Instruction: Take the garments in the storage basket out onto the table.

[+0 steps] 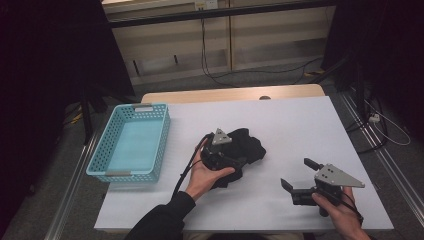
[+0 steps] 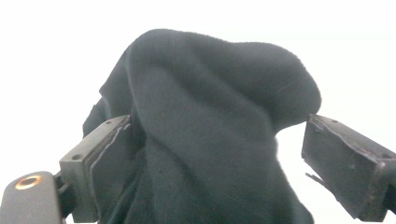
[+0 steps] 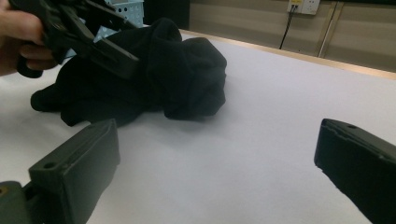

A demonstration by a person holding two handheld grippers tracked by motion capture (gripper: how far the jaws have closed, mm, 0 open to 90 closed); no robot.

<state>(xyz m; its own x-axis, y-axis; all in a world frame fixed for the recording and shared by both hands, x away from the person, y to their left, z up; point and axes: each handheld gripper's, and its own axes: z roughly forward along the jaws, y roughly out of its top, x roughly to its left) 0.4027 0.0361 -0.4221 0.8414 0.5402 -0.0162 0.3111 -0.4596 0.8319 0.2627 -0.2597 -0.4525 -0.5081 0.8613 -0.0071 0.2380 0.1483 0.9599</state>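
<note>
Two claws: left claw spread astride the cloth; right claw spread, cloth ahead to its left

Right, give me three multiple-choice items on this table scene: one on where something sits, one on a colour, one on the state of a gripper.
1. Where is the basket?
A. at the table's left edge
B. at the table's right edge
C. on the floor

2. What colour is the cloth?
A. white
B. red
C. black

3. How does the left gripper stand to the cloth?
A. far from it, shut
B. jaws open with cloth bunched between them
C. lying in the basket

Key:
1 A, since the high view shows it on the white table to the left of the cloth.
2 C, as it is dark black in all three views.
3 B, because the left gripper view shows the fabric rising between both jaws, with a gap at the right jaw. The right gripper hangs open, apart from the cloth.
</note>
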